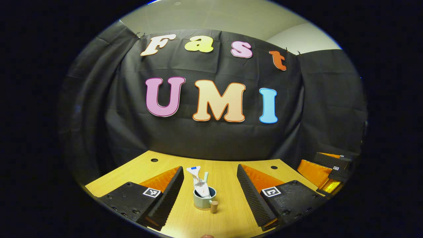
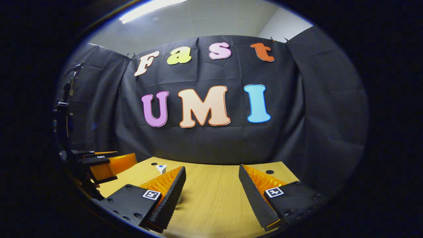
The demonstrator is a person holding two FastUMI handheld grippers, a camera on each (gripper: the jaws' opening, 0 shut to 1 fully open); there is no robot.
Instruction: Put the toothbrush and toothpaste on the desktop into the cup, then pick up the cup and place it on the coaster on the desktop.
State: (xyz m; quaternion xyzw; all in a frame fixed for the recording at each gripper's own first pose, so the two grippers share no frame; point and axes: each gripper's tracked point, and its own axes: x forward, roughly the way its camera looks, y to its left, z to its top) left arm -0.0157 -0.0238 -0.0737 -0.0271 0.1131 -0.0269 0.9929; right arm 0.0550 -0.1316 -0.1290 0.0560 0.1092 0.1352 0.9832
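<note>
Fingers (image 1: pixel 176 185) of left gripper (image 1: pixel 210 188) spread, empty, flanking mug (image 1: pixel 204 199) holding toothpaste (image 1: pixel 200 183) and toothbrush (image 1: pixel 206 177): advance level, clamp mug body, avoid handle (image 1: pixel 214 206). Right gripper (image 2: pixel 211 188) likewise released.

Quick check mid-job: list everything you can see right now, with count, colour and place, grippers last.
cup: one, pale grey-green, on the desk midway between the left gripper's open jaws, its handle toward the camera.
toothpaste tube: one, white with a blue mark, standing in the cup.
toothbrush: one, pale green, upright in the cup behind the tube.
desk: one, light wood, with round dark holes near its far edge.
coaster: cannot tell.
left gripper: one, jaws open, low over the desk either side of the cup.
right gripper: one, jaws open over bare desk, holding nothing.
</note>
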